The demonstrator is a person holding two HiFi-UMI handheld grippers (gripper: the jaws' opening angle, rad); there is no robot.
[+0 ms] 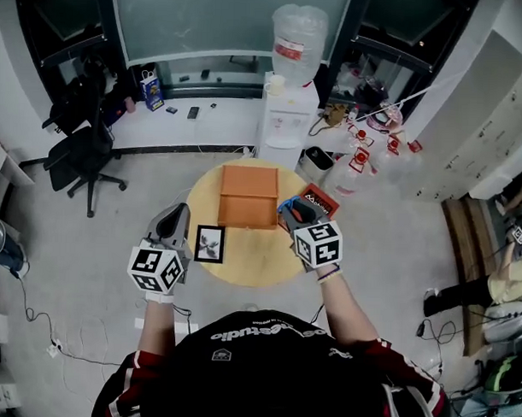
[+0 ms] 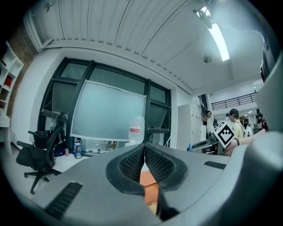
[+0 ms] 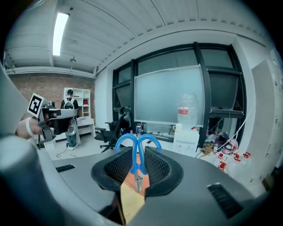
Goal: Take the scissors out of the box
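- Holding the scissors (image 3: 138, 160), the right gripper (image 3: 137, 150) has its jaws clamped on the blue shanks just below the two handle loops. The loops stick up past the fingertips and the blade end points back toward the camera.
- The scissors are out of the box (image 1: 248, 196). In the head view they sit in the right gripper (image 1: 293, 211), just beside the orange box's right edge and above the round wooden table (image 1: 241, 275).
- Judging from this, the main step looks done. What may remain is carrying the scissors clear and setting them down somewhere.
- Whether the box is open or closed cannot be told from above.
- The left gripper (image 2: 144, 146) has its jaws pressed together with nothing between them. It takes no part in the hold.
- In the head view the left gripper (image 1: 180, 211) hangs at the table's left edge, well apart from the box, beside a small picture frame (image 1: 209, 243).
- Both forearms reach forward from the body. The right gripper tips slightly downward and the left one points about level.
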